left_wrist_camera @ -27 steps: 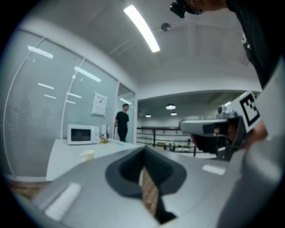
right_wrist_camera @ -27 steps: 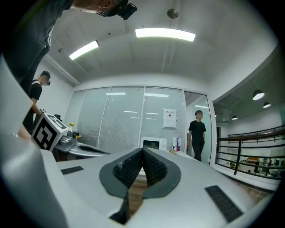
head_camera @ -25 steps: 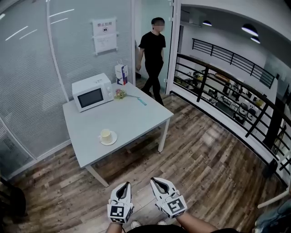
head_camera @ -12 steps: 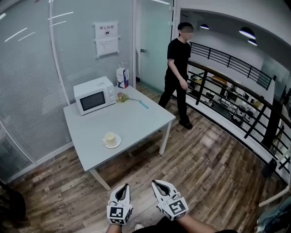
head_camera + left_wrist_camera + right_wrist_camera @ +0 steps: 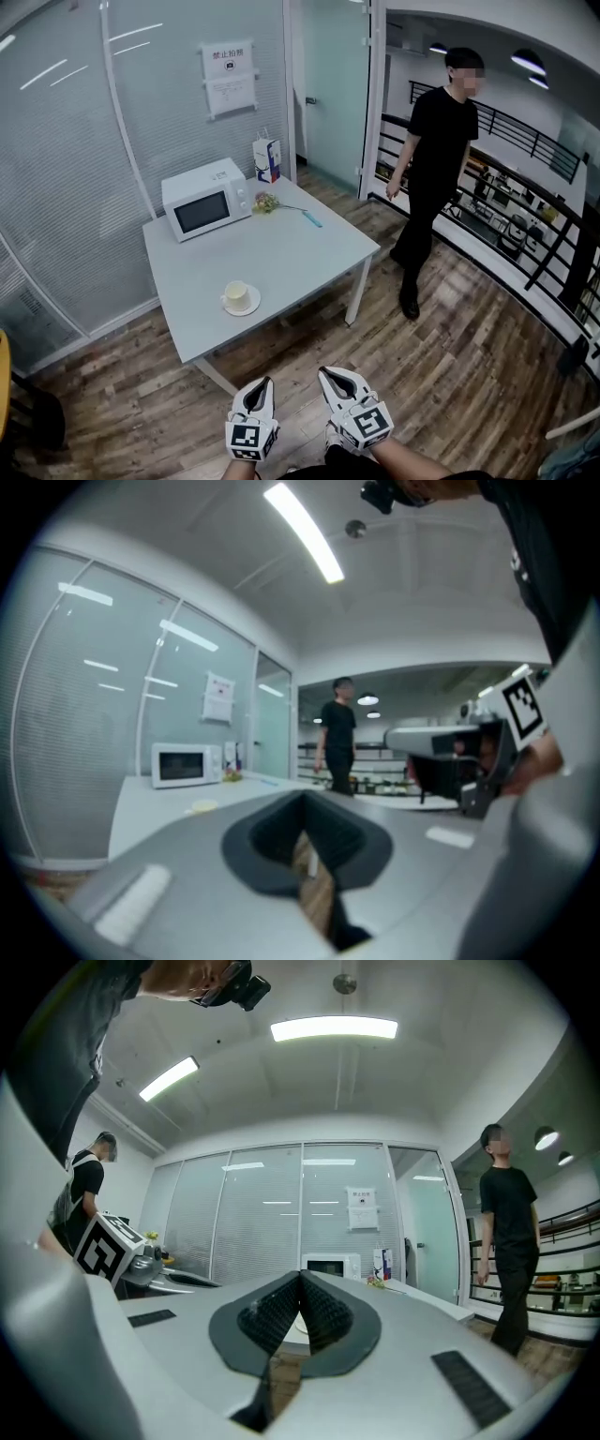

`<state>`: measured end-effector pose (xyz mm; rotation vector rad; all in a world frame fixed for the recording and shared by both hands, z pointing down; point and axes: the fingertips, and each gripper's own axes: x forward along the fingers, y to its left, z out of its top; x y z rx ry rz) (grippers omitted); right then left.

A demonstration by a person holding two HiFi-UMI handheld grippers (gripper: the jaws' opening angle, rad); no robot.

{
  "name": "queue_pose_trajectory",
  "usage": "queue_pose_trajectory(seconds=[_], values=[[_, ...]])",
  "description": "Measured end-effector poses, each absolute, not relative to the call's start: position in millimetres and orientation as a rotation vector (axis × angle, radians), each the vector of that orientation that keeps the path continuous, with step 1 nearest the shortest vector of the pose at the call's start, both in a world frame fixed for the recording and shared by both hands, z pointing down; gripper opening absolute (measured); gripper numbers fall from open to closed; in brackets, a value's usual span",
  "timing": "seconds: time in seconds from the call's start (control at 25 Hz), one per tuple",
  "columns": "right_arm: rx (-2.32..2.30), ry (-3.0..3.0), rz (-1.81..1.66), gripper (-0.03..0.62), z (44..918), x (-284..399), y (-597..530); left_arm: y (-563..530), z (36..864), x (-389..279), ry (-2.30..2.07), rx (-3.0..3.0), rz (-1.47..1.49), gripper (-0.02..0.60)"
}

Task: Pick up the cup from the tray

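We are edging closer: the table [image 5: 300,253] is looming nearer as a person [image 5: 436,159] is crossing rightward. The left gripper [image 5: 262,382] and right gripper [image 5: 324,373] are staying shut, empty, well short of the cup [image 5: 237,295] on its saucer [image 5: 254,304].

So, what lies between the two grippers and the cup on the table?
In the head view, only wooden floor and a bare strip of table separate the left gripper and right gripper from the cup on its saucer.
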<state>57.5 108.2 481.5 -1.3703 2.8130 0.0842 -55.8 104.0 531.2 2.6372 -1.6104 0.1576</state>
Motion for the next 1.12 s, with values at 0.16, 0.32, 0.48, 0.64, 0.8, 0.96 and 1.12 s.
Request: queue_pose_trajectory(seconds=[0.16, 0.32, 0.48, 0.64, 0.8, 0.96, 1.12], values=[[-1.308, 2.830, 0.085, 0.005, 477, 67, 71, 69, 523, -54, -1.694, 2.596, 0.154, 0.005], [-1.258, 2.843, 0.074, 0.005, 478, 78, 32, 34, 519, -51, -1.758, 2.553, 0.158, 0.005], [-1.227, 2.854, 0.050, 0.005, 478, 89, 2, 8, 520, -39, -1.777, 2.526, 0.181, 0.005], [-1.193, 2.866, 0.023, 0.005, 484, 101, -18, -8, 525, -27, -1.806, 2.498, 0.202, 0.005], [-1.145, 2.871, 0.020, 0.005, 481, 108, -33, -20, 525, -20, -1.843, 2.473, 0.216, 0.005], [-1.118, 2.873, 0.008, 0.005, 481, 109, -51, -30, 527, -18, -1.863, 2.450, 0.235, 0.005], [-1.101, 2.886, -0.014, 0.005, 489, 103, -69, -42, 533, -24, -1.877, 2.423, 0.250, 0.005]])
